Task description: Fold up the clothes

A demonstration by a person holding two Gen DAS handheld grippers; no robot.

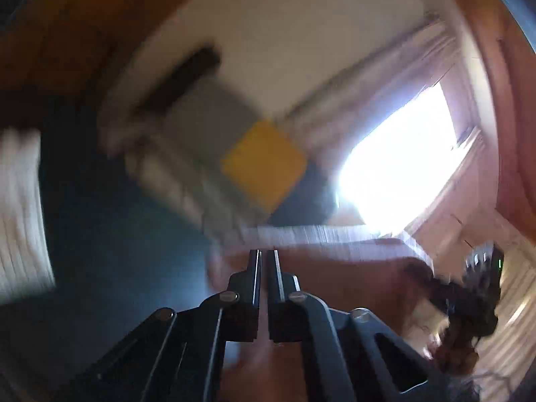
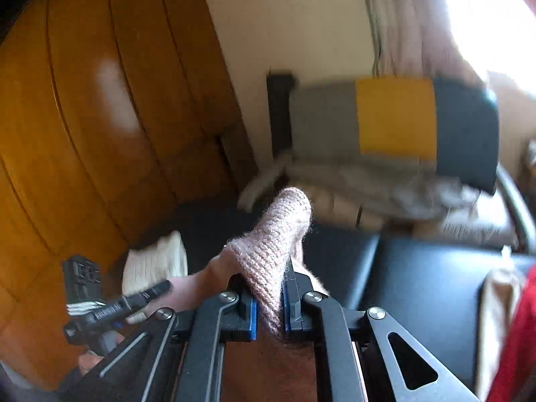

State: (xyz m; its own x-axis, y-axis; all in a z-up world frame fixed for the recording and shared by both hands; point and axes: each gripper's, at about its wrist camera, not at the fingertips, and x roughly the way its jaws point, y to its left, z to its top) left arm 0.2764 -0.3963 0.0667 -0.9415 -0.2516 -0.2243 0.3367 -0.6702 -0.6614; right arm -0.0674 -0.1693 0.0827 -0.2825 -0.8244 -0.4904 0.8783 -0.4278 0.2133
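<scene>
Right gripper (image 2: pixel 270 288) pinches pink knit garment (image 2: pixel 278 231), fold pointing upward.

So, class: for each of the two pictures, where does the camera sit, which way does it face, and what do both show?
Left wrist: on the left gripper, facing a bright window; the jaws are shut on blurred pinkish cloth.
Right wrist: on the right gripper, facing a cream wall; the jaws are shut on a pink knitted garment.
Both show: the grey, yellow and dark blue cushion.

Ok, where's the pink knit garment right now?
Right wrist view, centre: the pink knit garment is pinched in the right gripper, above the black surface.
</scene>
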